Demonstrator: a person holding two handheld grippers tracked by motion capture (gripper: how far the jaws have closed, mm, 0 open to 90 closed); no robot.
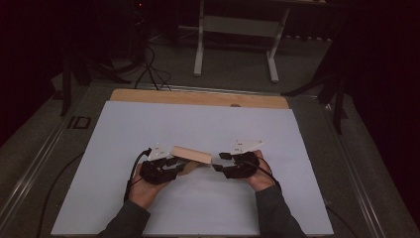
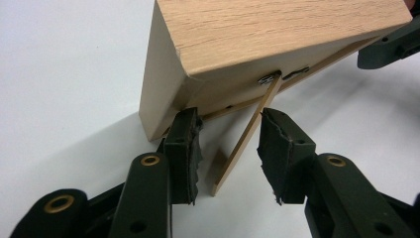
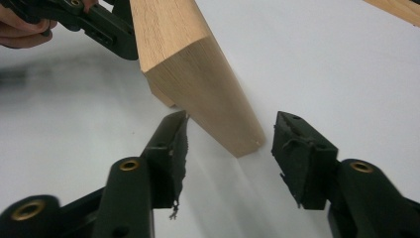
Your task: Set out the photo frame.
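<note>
1. The wooden block [image 1: 190, 154] is tilted over the worktop [image 1: 198, 124], between both grippers.
2. Left gripper [image 2: 229, 144] fingers are half-open around the block's hinged stand [image 2: 245, 144]; contact unclear.
3. Right gripper [image 3: 230, 144] fingers straddle the block's end, ungripped; the grasp remains.

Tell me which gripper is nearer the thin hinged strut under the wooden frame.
Left. The left gripper straddles the strut under the wooden frame; the right gripper sits at the frame's opposite end.
</note>
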